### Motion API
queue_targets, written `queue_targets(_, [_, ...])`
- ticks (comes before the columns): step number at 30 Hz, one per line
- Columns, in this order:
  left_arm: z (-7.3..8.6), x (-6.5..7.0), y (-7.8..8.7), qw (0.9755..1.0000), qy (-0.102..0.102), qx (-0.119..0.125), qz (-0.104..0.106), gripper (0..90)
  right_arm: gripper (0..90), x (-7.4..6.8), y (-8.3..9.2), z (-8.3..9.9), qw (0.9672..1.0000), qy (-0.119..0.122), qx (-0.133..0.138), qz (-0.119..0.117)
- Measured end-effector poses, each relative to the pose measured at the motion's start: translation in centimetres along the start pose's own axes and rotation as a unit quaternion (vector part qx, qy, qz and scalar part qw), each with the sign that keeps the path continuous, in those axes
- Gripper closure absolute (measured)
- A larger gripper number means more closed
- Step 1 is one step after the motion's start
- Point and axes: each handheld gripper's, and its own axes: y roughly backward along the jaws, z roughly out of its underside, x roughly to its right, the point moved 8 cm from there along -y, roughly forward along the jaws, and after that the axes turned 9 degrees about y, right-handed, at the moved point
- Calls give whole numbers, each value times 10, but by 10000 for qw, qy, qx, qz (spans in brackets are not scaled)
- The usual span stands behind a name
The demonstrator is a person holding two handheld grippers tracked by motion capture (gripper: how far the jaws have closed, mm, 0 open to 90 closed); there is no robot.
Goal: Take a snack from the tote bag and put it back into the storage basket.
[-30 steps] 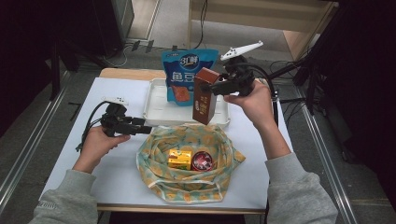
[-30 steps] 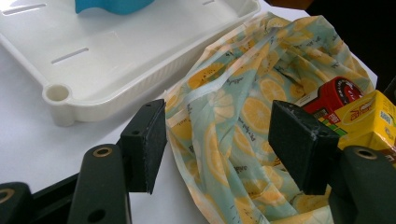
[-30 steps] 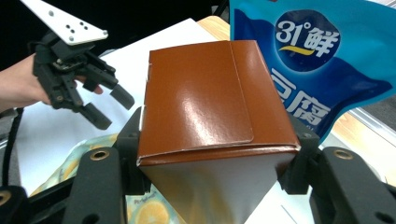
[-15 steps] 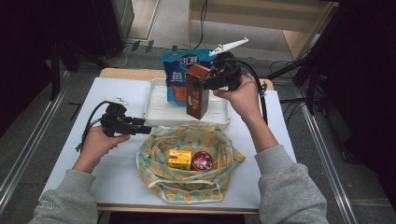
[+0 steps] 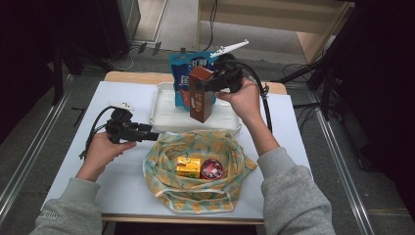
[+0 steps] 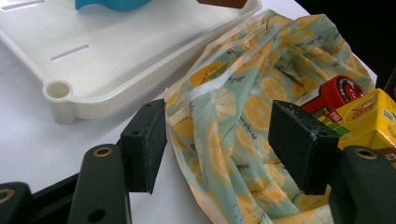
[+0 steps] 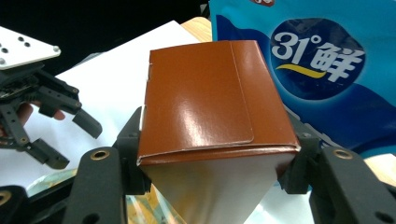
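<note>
Brown box [image 5: 201,94] pinched upright in right gripper [image 5: 208,84], over white tray [image 5: 166,115] w/ blue pouch [image 5: 186,78] behind. Lower it straight & flat before releasing. Left gripper [image 6: 217,149] spread at lemon-print bag [image 5: 195,178].

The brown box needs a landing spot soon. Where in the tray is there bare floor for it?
The white tray is bare across its left and front floor, beside the blue pouch leaning at the back. The brown box, clamped in the right gripper, hangs over the tray's right part. The lemon-print bag is crowded.
</note>
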Motion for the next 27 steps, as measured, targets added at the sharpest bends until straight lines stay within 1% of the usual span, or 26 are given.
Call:
queue_targets(5, [0,0,0,10000,-13,-9,7,377,424,0,-13,-1,10000,-21,18,-10])
queue_targets(17, [0,0,1,10000,5,14,44,377,424,-2,-43,1,10000,-5,-87,36])
queue_targets(21, [0,0,0,10000,2,9,57,378,424,-3,-51,2,9999,3,-82,63])
queue_targets(27, [0,0,1,10000,-10,5,55,378,425,-5,-63,6,9999,-65,-106,-24])
